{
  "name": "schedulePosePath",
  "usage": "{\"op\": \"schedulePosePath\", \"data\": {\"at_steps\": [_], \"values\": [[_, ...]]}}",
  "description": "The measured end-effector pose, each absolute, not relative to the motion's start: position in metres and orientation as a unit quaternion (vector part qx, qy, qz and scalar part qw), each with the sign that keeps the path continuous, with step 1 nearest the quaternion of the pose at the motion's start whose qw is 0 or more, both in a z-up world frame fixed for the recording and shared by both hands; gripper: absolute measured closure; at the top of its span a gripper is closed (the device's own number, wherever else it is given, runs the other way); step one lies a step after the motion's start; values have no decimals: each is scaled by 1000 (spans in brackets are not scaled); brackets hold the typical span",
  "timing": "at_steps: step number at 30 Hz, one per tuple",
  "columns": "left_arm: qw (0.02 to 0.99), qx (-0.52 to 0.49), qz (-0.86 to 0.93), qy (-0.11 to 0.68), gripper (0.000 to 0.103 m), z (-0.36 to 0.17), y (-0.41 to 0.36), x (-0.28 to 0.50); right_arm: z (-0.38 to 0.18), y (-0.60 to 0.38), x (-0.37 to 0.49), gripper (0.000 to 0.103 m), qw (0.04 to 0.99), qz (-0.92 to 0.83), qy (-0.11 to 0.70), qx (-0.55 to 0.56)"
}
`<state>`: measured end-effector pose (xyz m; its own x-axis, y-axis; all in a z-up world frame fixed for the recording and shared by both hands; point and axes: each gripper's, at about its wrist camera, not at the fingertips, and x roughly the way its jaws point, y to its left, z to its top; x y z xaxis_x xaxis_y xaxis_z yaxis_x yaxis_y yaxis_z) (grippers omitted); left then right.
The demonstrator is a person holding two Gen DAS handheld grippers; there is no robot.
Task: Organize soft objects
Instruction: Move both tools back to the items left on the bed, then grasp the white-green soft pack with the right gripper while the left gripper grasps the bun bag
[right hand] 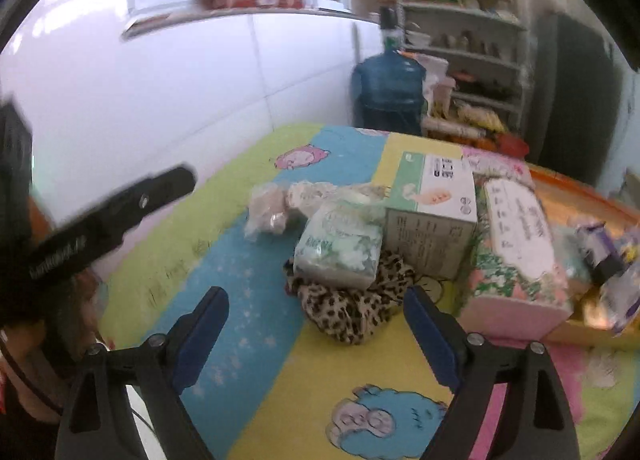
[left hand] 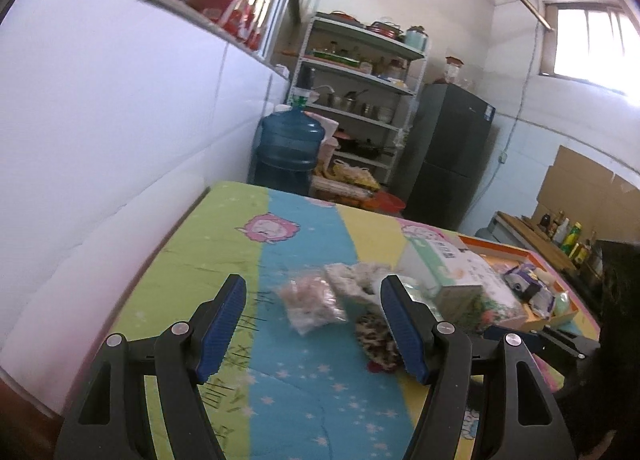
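I have both grippers, left (left hand: 312, 324) and right (right hand: 316, 330), jaws wide and empty. Leopard cloth (right hand: 352, 310) lies mid-tabletop under a tissue pack (right hand: 340, 248): light, limp; pinch a near fold.

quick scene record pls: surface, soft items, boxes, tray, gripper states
surface: cartoon-print quilt
soft items: leopard-print cloth under green tissue pack; clear bag behind
boxes: tissue box, floral wipes pack beside it
tray: orange tray, right edge, holding small packets
left gripper: open, empty
right gripper: open, empty
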<state>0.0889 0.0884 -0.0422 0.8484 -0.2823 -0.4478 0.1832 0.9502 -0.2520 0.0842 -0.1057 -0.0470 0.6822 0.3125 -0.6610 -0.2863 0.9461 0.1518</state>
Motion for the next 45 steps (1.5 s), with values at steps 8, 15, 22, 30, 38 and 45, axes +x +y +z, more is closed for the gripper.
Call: {"op": "schedulePosePath", "data": {"at_steps": [8,15,22,30,38,45], "values": [[955,-96,-117,255,31,-50,103,108,-50,-107,116,24,911,130,387,66],[952,-96,-121,266,31,-58,108,122,-55,-99,133,24,911,109,394,64],[946,-89,-131,283,31,-65,102,134,-59,-94,145,41,908,102,404,46],[936,-84,-142,312,31,-76,94,149,-62,-95,138,50,911,117,393,37],[925,-77,-152,340,31,-86,75,164,-47,-106,116,51,917,146,367,51],[915,-61,-140,374,31,-97,61,184,-39,-113,109,51,918,167,355,60]]}}
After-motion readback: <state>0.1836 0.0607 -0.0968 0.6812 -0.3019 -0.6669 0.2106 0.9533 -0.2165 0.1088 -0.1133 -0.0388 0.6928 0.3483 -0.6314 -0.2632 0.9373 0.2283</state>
